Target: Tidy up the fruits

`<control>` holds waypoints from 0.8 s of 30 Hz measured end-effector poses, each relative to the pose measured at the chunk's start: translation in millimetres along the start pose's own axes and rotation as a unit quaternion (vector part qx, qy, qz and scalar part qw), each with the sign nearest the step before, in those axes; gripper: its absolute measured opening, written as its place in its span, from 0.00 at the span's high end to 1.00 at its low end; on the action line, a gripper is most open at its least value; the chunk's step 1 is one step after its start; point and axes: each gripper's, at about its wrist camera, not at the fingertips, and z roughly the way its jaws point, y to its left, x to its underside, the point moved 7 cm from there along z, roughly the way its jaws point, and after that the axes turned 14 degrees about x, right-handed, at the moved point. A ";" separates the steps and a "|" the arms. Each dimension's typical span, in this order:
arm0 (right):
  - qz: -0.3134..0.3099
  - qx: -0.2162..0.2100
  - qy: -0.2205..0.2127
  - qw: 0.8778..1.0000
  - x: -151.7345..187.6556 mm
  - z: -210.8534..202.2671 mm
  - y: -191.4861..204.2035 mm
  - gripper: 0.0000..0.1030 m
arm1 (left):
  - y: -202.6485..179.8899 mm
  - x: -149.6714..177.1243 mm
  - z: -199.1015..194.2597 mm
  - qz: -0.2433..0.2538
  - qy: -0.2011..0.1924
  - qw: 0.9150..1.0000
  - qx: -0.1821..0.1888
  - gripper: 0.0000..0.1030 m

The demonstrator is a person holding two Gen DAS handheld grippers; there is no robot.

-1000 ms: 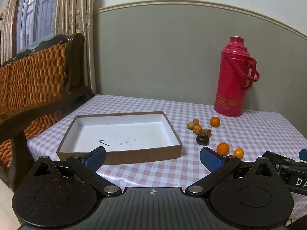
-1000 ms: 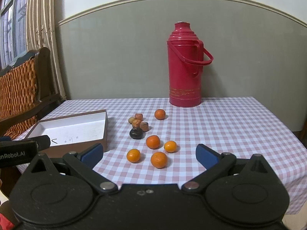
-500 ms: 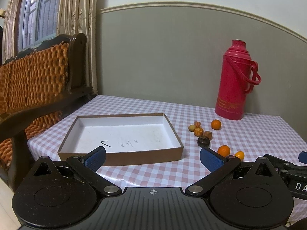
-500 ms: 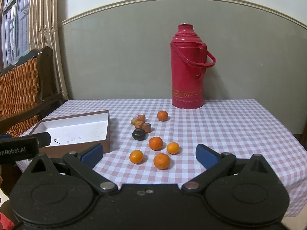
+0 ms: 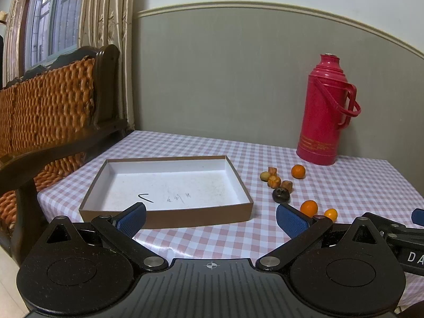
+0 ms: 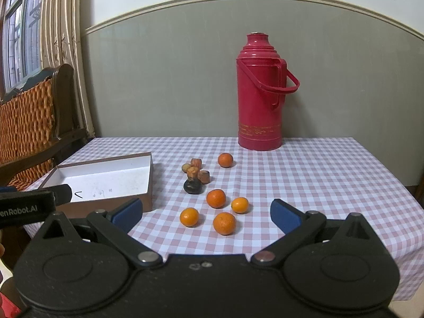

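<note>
A red thermos [image 6: 259, 100] stands upright at the back of the checked worktop [image 6: 318, 175]. Left of the thermos: a woven-backed wooden bench [image 5: 47, 111], striped curtains [image 5: 106, 26], a window [image 5: 47, 23].

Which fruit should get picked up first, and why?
Probably the nearest round orange fruit: it lies straight ahead of the open right hand-held gripper, apart from its neighbours, and the shallow brown cardboard box holds no fruit yet.

A lived-in home room: a counter [image 6: 318, 175] under pink checked oilcloth, a red thermos flask [image 6: 259, 92] standing far ahead of the right claw [image 6: 206, 213], a wooden settee with woven orange backing [image 5: 47, 106] and a curtained window [image 5: 53, 21] to the left.
</note>
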 end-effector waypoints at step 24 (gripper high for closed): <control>-0.002 -0.001 0.001 1.000 -1.1 0.3 1.5 0.06 | -0.1 -0.3 0.7 0.000 0.001 1.000 0.000 0.00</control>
